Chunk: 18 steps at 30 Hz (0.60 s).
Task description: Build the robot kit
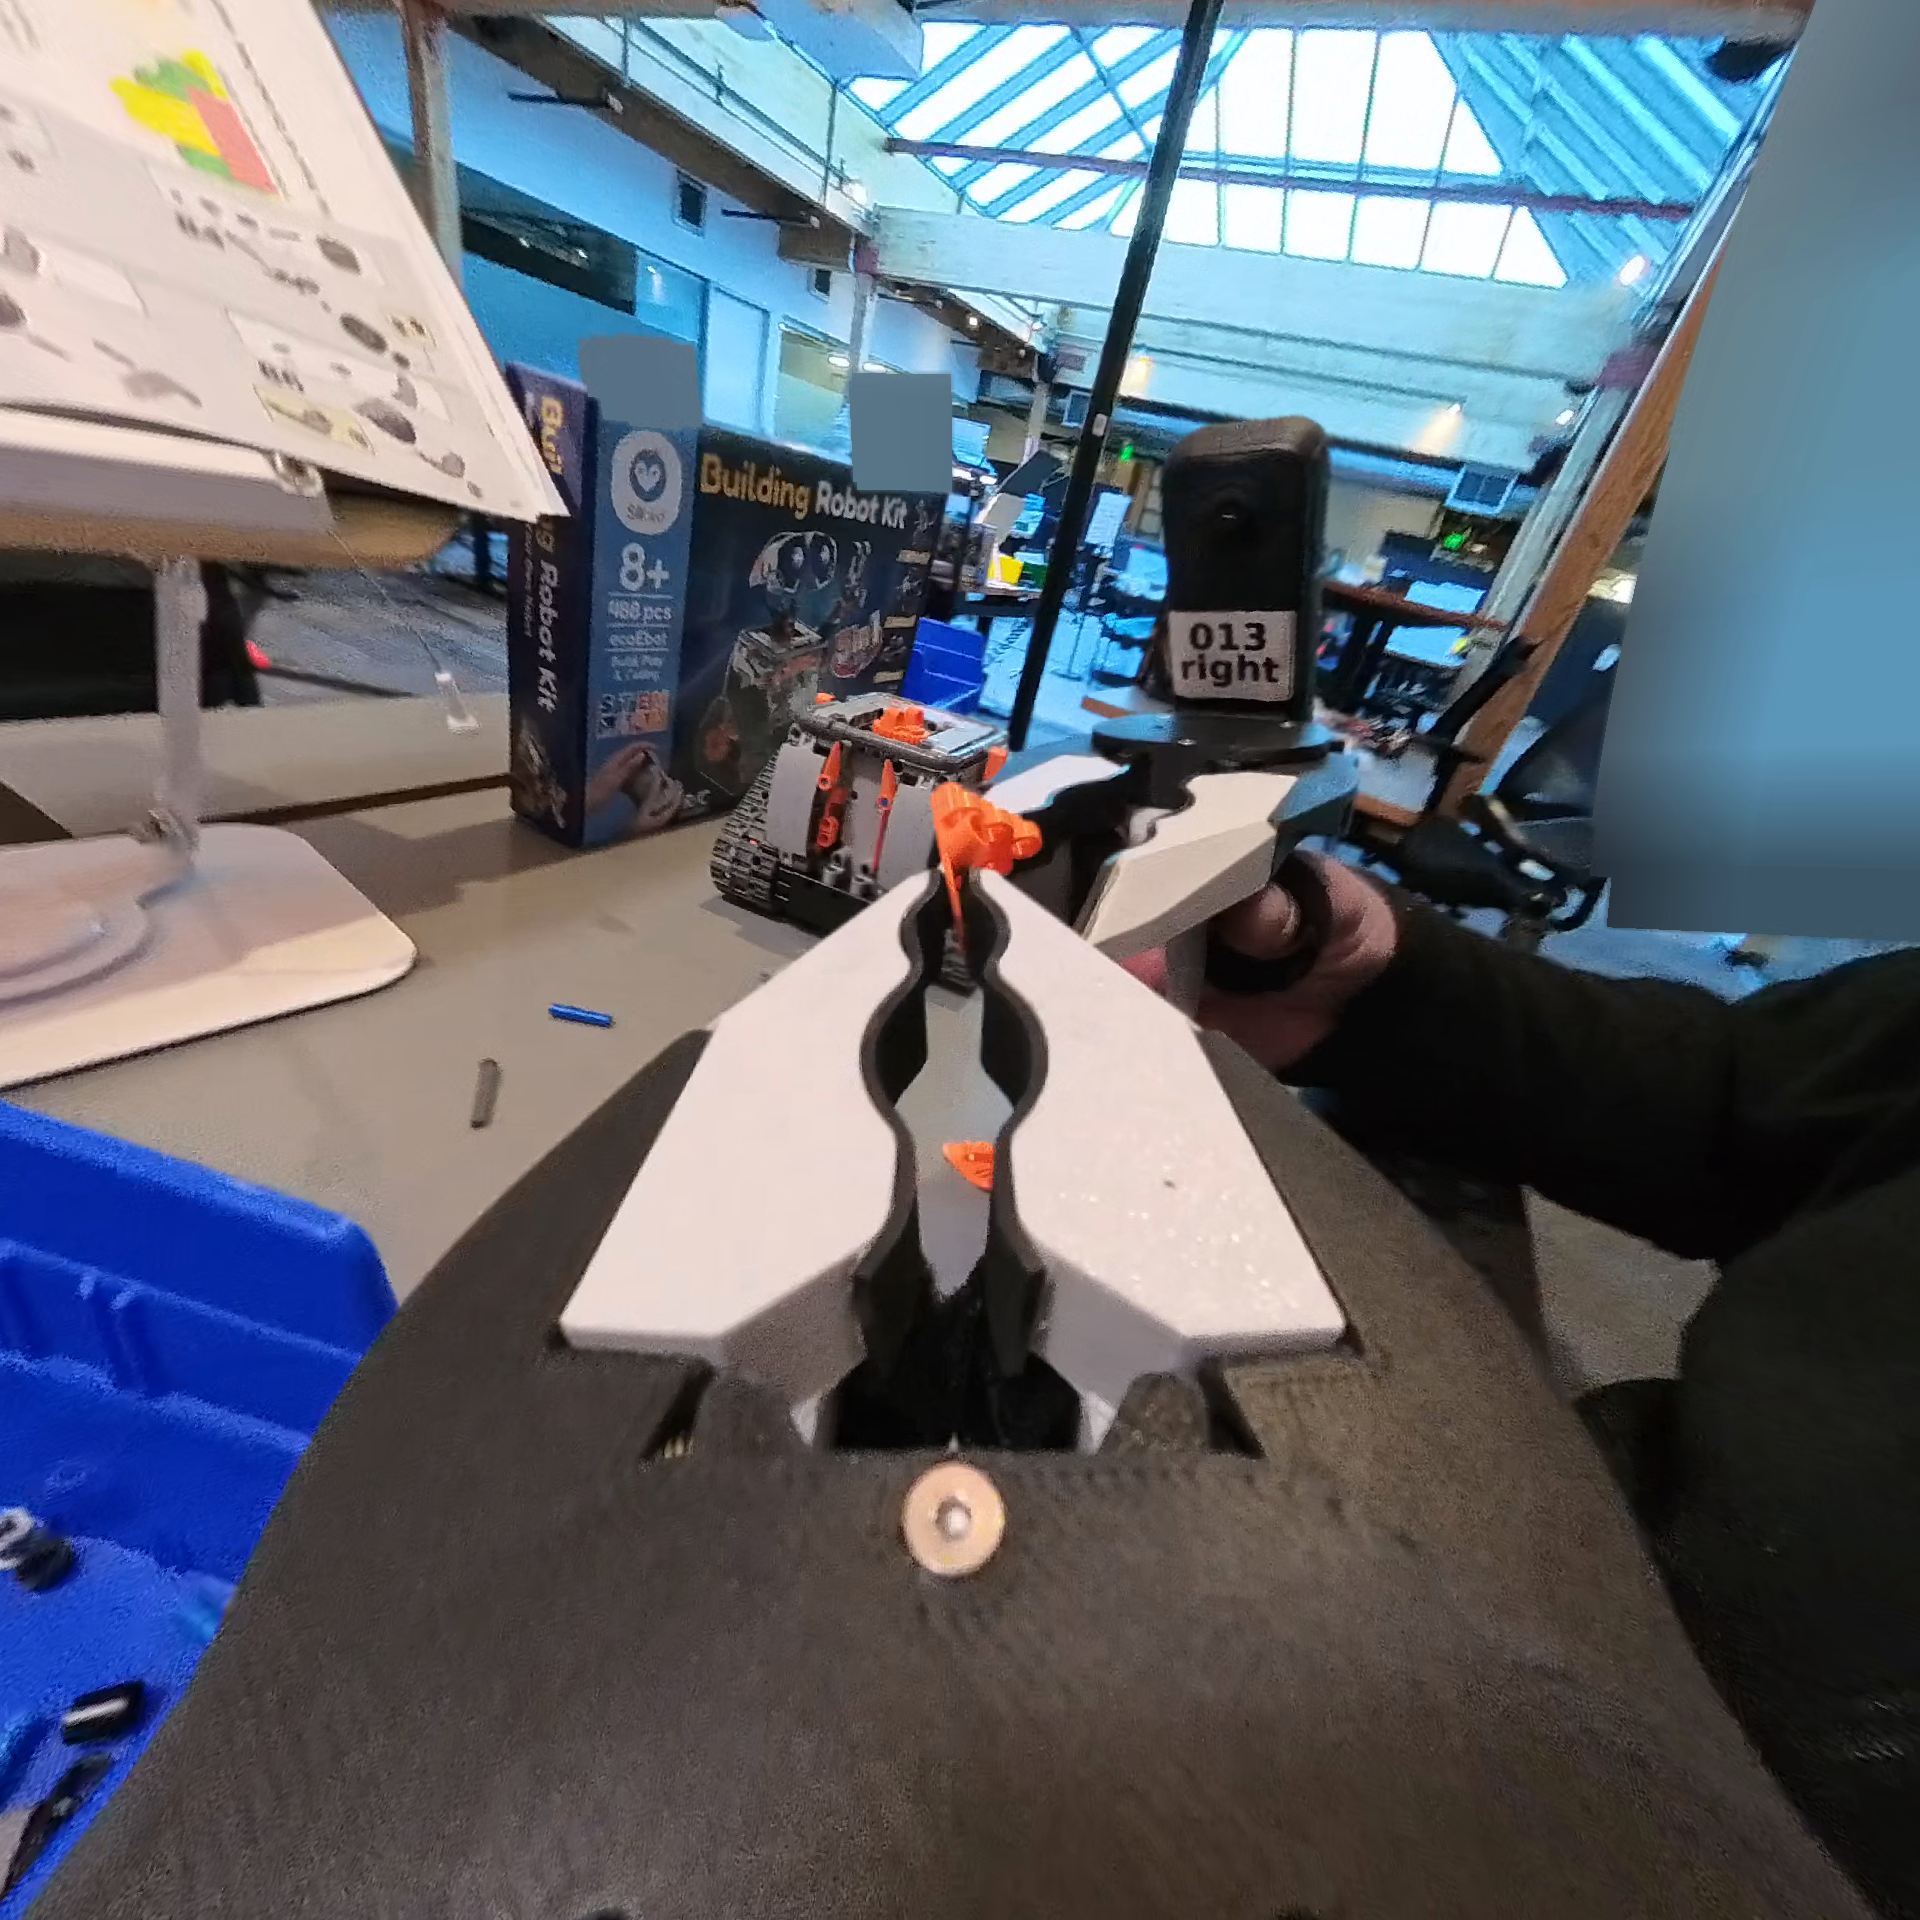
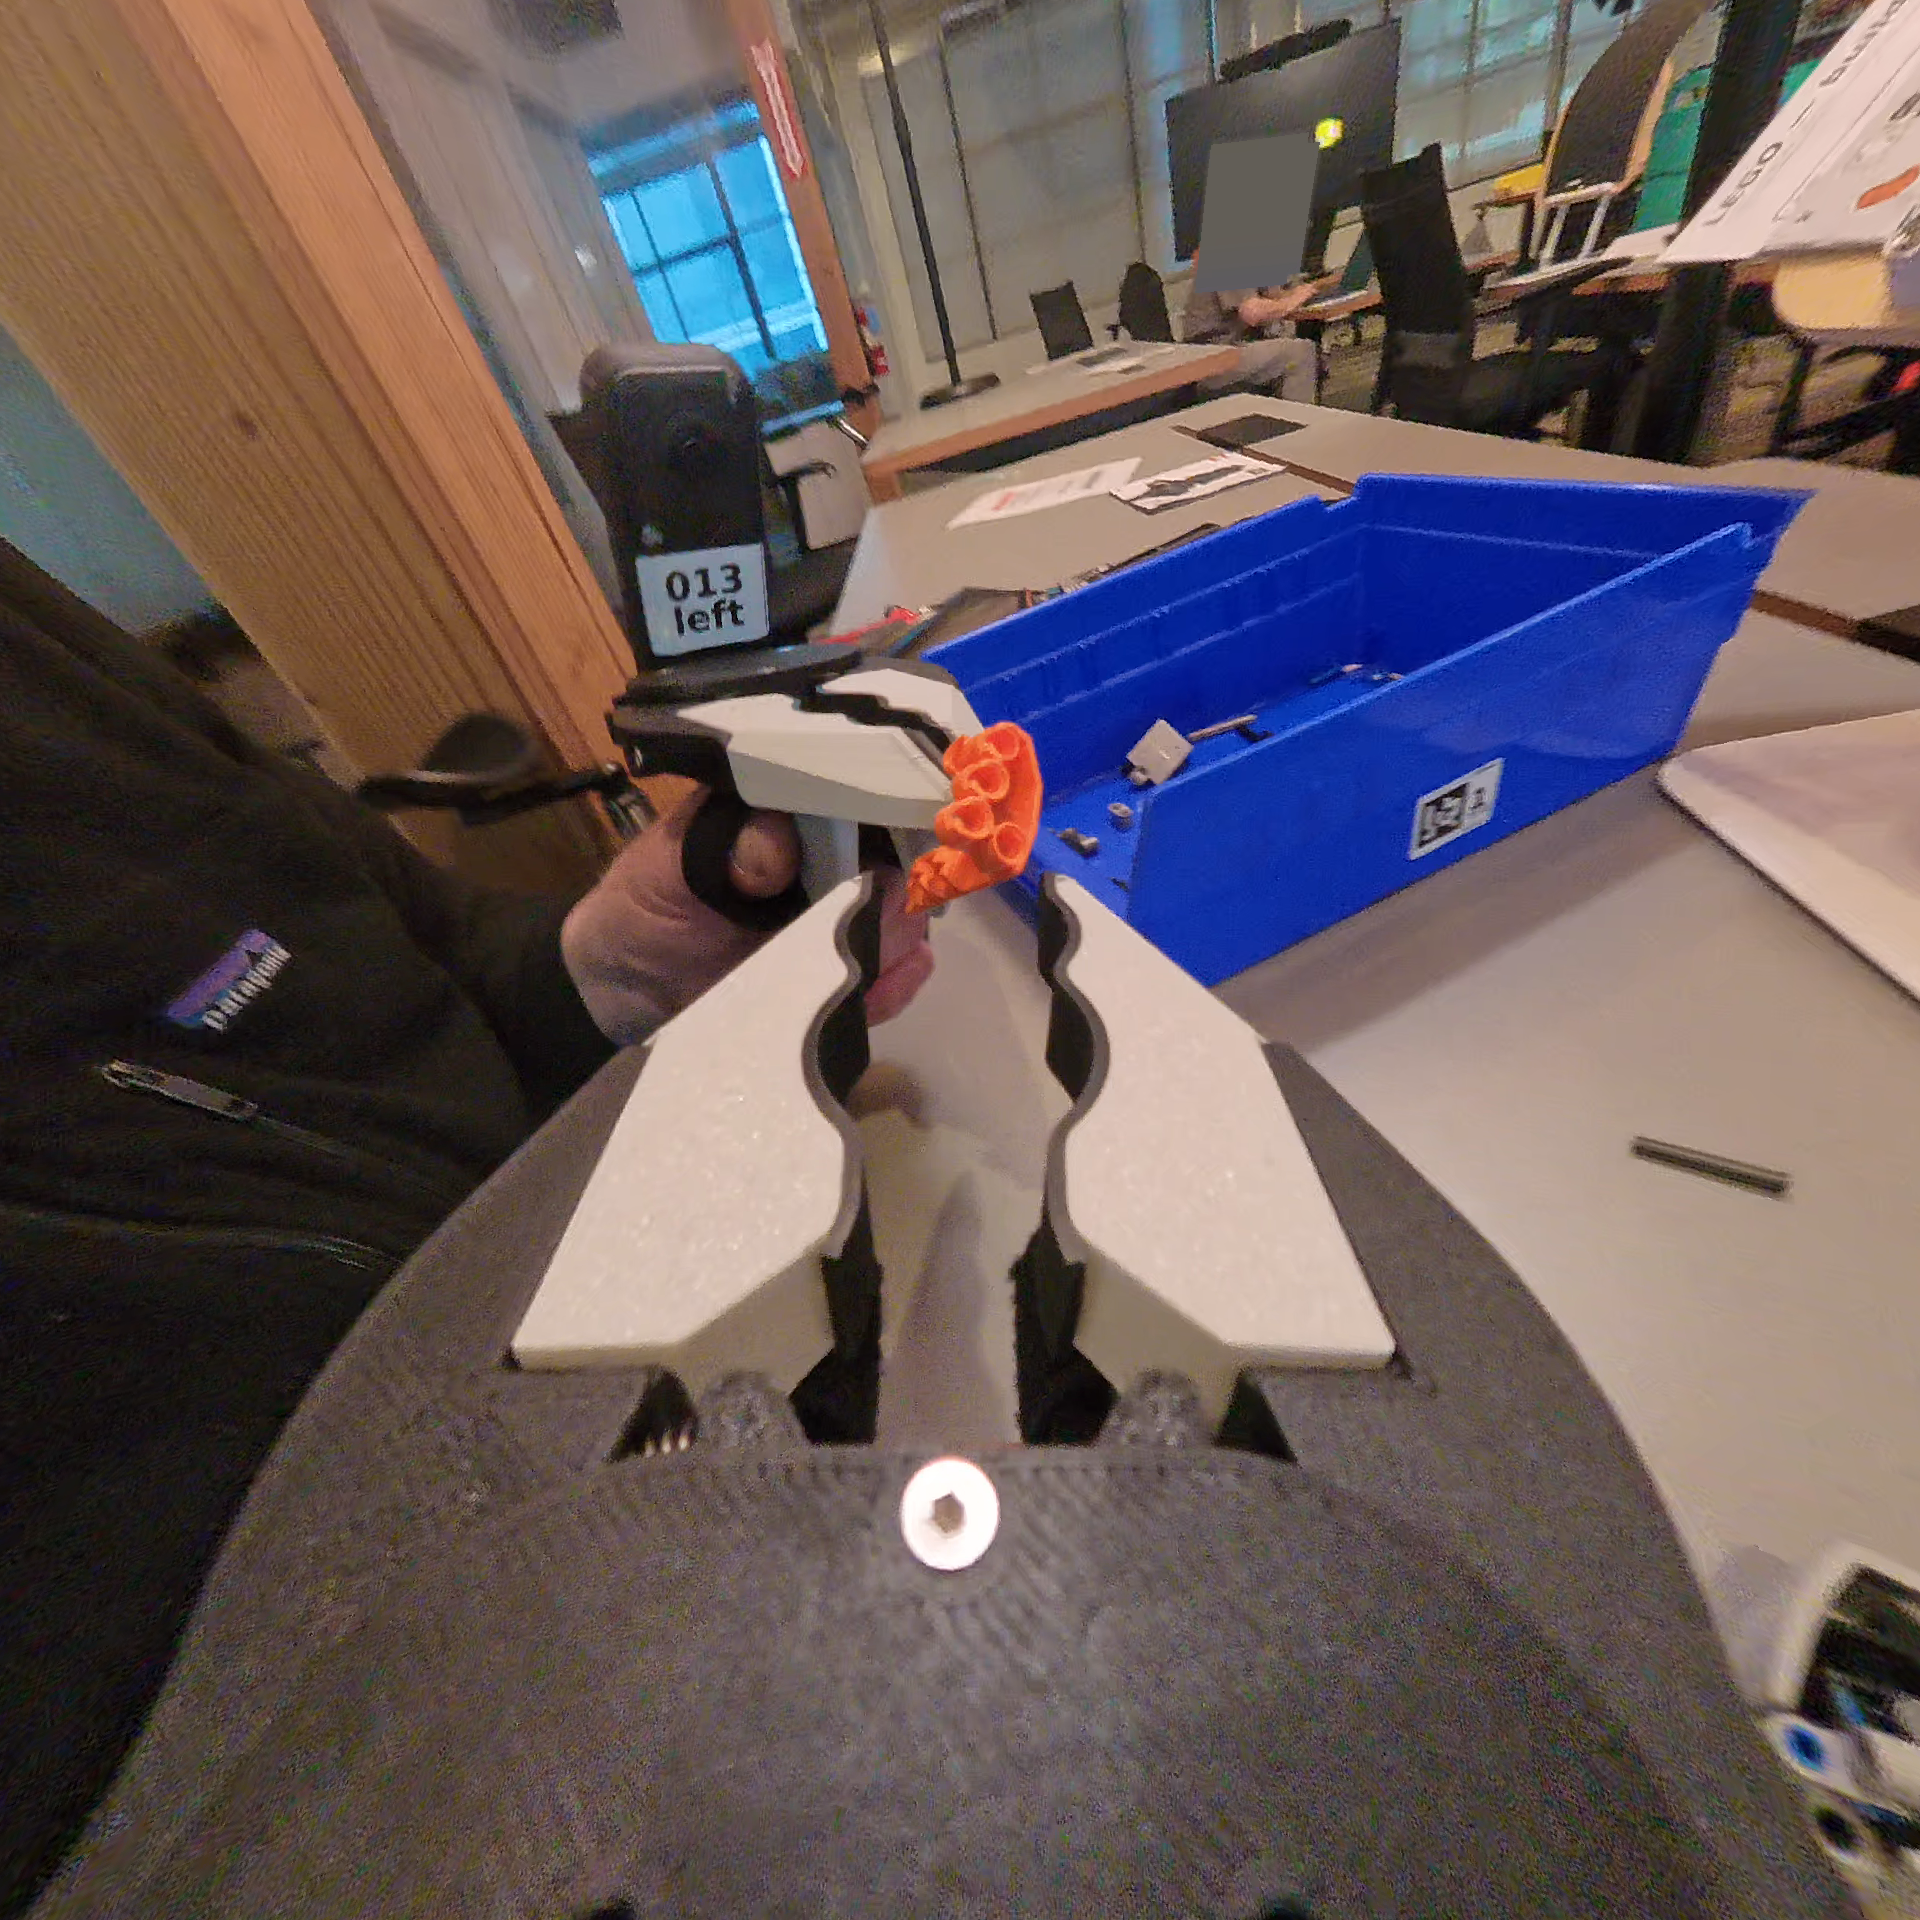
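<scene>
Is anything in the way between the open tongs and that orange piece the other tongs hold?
Nothing visible: the orange piece, pinched in the left tongs, sits just past the open right tongs, only air between.

A blue bin [image 2: 1351,748], a kit box [image 1: 665,623] and a tracked robot model [image 1: 842,810] stand on the grey table [image 1: 343,1122].

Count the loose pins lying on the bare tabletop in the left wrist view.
2: a blue pin nearer the white stand base, and a dark grey pin closer to the blue bin. The gripper may hide others.
</scene>
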{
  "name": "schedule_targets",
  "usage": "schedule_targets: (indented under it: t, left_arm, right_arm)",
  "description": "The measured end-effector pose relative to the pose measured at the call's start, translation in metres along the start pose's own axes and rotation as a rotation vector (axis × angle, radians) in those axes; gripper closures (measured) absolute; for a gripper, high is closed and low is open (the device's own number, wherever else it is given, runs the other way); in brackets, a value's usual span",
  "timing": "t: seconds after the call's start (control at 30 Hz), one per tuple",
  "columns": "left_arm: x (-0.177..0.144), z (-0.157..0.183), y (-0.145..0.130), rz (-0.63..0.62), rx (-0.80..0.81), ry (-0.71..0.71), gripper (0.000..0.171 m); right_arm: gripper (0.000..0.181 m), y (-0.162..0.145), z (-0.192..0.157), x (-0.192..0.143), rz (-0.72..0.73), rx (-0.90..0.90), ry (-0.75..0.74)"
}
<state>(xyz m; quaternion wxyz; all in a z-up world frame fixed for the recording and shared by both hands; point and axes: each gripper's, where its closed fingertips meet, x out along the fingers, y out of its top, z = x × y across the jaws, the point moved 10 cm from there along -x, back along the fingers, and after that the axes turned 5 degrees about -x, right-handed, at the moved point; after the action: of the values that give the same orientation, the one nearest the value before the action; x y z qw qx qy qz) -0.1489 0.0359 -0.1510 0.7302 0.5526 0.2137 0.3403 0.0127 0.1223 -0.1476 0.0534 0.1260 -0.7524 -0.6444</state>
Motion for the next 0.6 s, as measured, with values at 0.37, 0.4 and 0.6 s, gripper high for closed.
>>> schedule_targets:
  t: [0.37, 0.4, 0.6]
  left_arm:
    - [0.009, 0.013, -0.003, 0.009, 0.072, -0.012, 0.171]
    - [0.009, 0.013, -0.003, 0.012, 0.070, -0.018, 0.171]
    - [0.008, 0.011, -0.005, 0.008, 0.031, -0.044, 0.171]
  right_arm:
    - [0.175, 0.000, -0.004, -0.001, 0.020, -0.010, 0.024]
    - [0.176, 0.000, -0.004, -0.002, 0.016, -0.015, 0.024]
    - [0.176, 0.003, -0.004, -0.006, -0.015, -0.045, 0.014]
